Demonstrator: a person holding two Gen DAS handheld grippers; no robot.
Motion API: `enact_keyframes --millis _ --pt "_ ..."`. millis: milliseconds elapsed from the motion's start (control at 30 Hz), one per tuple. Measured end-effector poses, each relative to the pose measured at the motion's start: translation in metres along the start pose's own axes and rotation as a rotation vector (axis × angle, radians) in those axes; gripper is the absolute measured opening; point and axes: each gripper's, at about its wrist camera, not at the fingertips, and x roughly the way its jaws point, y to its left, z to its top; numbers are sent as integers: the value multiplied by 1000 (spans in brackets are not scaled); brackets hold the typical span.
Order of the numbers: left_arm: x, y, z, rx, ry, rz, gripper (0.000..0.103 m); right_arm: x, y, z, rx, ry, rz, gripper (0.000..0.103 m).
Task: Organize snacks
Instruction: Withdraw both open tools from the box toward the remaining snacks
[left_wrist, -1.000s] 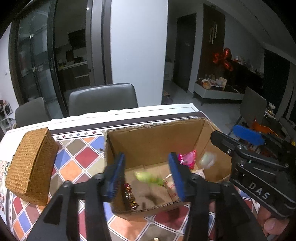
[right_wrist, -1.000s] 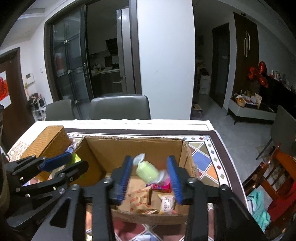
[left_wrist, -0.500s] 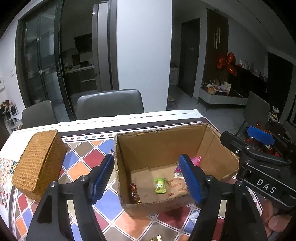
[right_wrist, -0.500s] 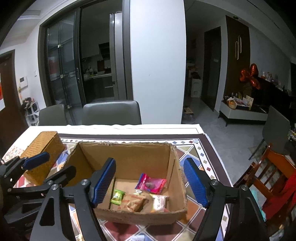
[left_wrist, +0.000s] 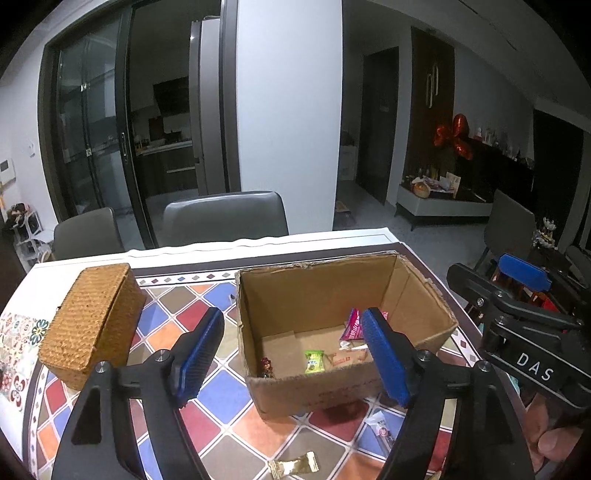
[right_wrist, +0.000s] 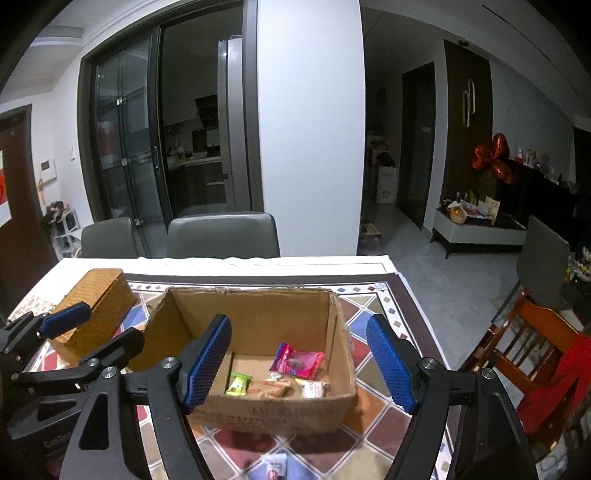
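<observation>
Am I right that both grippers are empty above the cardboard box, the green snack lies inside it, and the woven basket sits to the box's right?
Not quite: the woven basket sits to the left of the cardboard box, as both wrist views show. The rest holds: the left gripper and the right gripper hold nothing, and the green snack lies inside the box.

Snacks (left_wrist: 314, 361) inside cardboard box (left_wrist: 317, 391)
</observation>
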Motion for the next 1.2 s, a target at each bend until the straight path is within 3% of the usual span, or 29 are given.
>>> enact_keyframes --millis 433,700,1200 --pt "-29 -8 -11 2 -21 11 77 -32 -9 -9 12 -22 -14 80" --pt "-50 -14 -17 7 -47 25 83 -51 -12 -18 14 -35 -26 86" --pt "-75 -18 -39 -6 -46 51 91 -76 -16 -37 21 -39 -37 88"
